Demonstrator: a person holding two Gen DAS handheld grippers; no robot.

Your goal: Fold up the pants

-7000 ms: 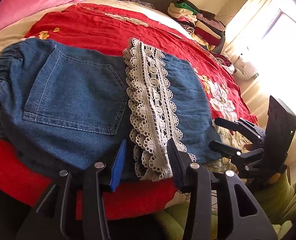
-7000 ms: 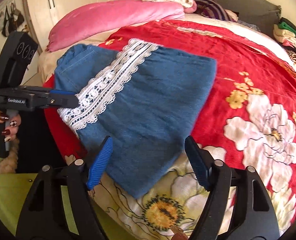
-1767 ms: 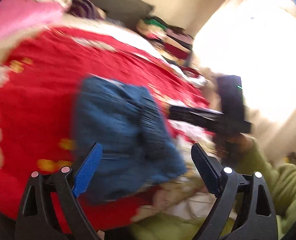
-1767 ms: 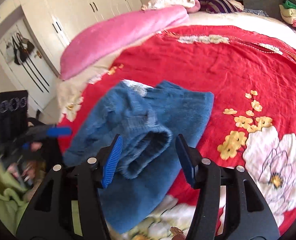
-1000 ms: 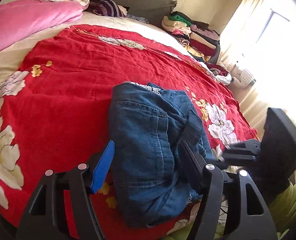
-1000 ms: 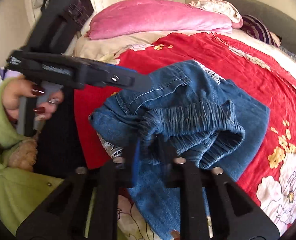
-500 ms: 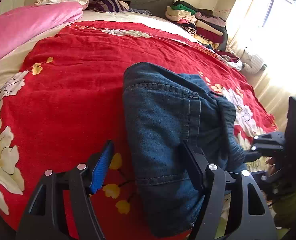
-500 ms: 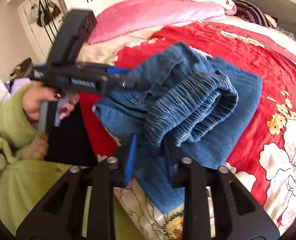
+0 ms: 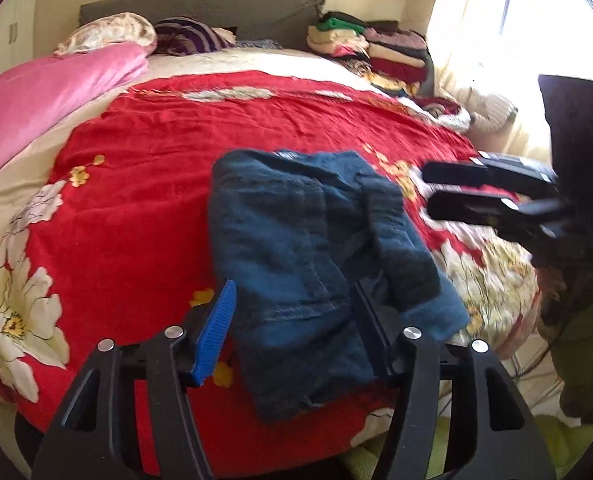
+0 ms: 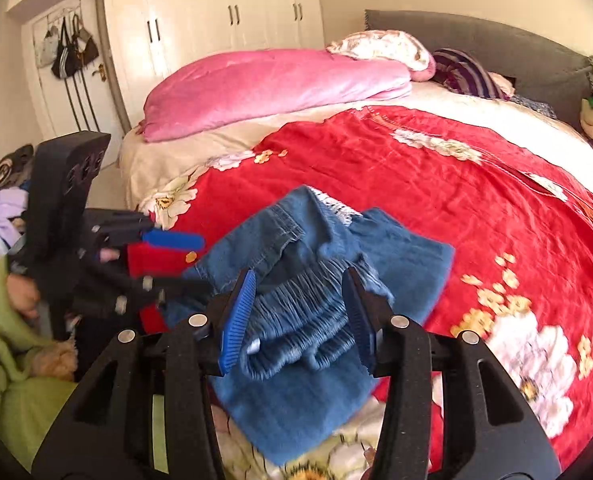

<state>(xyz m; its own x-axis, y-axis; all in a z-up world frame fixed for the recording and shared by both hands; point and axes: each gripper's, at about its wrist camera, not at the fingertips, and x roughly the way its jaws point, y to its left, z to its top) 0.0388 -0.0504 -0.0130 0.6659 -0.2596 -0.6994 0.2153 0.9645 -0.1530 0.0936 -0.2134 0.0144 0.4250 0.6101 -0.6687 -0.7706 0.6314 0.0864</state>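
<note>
Both tongs, left [image 9: 292, 328] and right [image 10: 300, 316], gape apart w/ nothing held. Pants [image 10: 316, 300] just ahead: soft, floppy denim; probably grab the bunched waistband.

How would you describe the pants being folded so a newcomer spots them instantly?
Start at the bed with the red floral blanket. Near its front edge lies a bundle of blue denim pants, their gathered elastic waistband between the right gripper fingers. It is the only denim on the bed; the other clothes sit stacked by the headboard.

Blue denim pants [image 9: 296, 256] on red bedspread [image 9: 144, 184] with white, yellow flowers; pink quilt [image 10: 272, 84] beside bedspread.
</note>
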